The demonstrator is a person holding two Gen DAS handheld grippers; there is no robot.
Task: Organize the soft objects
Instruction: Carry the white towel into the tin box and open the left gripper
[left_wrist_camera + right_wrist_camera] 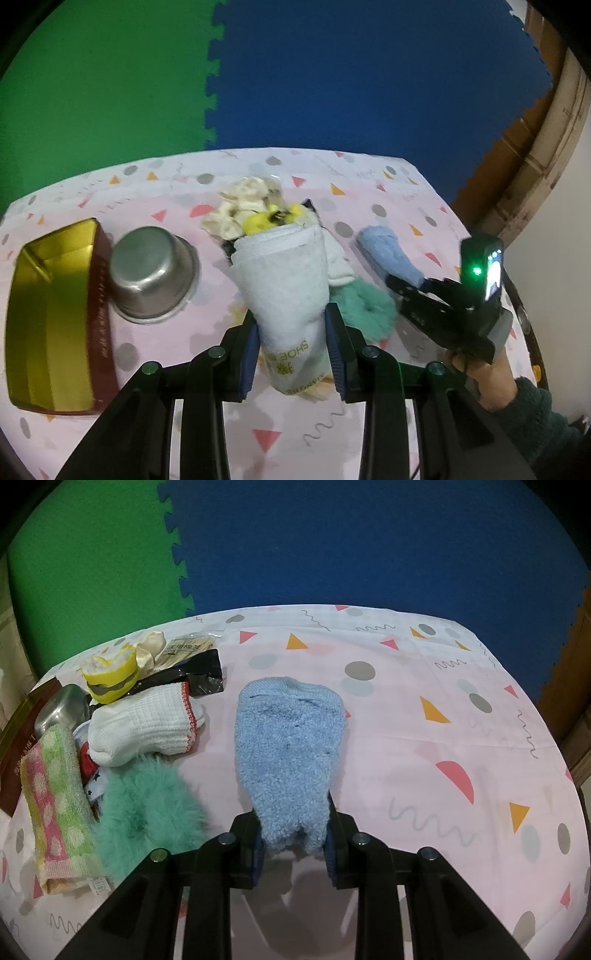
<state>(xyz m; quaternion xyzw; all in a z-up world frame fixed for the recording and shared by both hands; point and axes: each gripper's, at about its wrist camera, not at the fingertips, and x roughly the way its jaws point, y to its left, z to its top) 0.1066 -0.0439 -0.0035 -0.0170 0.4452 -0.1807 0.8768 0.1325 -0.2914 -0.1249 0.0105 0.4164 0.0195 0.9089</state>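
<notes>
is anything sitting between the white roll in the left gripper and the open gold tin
Yes. The upturned steel bowl stands on the cloth directly between the white towel roll, clamped in the left gripper, and the gold tin. The bowl sits right against the tin's red side, so the roll would likely need to pass over it.

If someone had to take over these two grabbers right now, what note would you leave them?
Left tongs: shut on the white printed cloth.
Right tongs: shut on the fluffy blue sock, which lies on the tablecloth.
Heaped at the sock's left: white sock, green furry piece, striped towel.
Gold tin, beside an upturned steel bowl, is empty.
Done: nothing sorted yet.
Left: put away every soft item.
</notes>
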